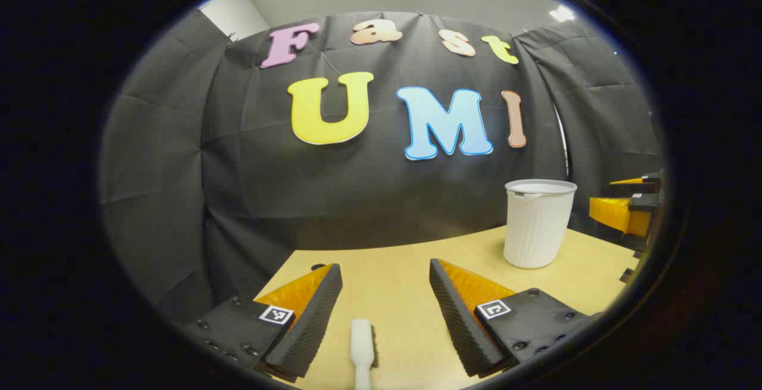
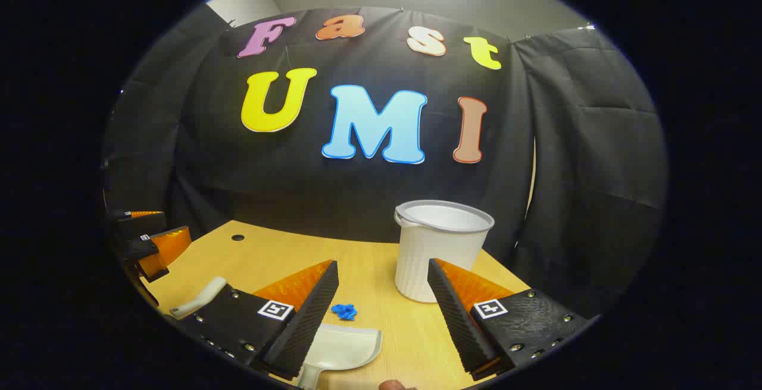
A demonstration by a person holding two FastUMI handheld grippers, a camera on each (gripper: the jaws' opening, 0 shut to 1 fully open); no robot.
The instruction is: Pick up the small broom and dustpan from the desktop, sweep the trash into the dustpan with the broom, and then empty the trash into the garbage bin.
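Small broom (image 1: 362,348) between spread left gripper (image 1: 386,295) fingers: lower, clench. Dustpan (image 2: 345,348) under released right gripper (image 2: 383,295): likewise.

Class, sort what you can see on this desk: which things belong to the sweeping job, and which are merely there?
Belong to the job:
broom
dustpan
blue scrap of trash
white bin
left claw, open
right claw, open

Merely there:
desk
small hole in the desk
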